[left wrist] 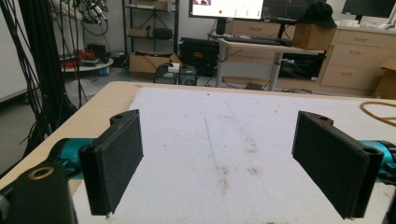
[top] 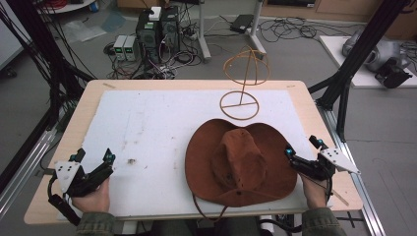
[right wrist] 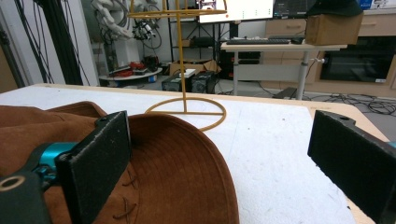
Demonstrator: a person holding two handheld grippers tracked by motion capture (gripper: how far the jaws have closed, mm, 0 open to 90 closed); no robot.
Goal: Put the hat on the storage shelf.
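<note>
A brown wide-brimmed hat lies crown up on the white mat, right of centre. Behind it stands a gold wire hat stand, with a ring base and a domed top. My right gripper is open at the hat's right brim; in the right gripper view the hat lies by the left jaw and the hat stand rises beyond. My left gripper is open at the table's front left, over the bare white mat, with nothing between its jaws.
The wooden table ends close to both hands at the front. Black frame posts stand at the right and left sides. Computers and cables sit on the floor behind the table.
</note>
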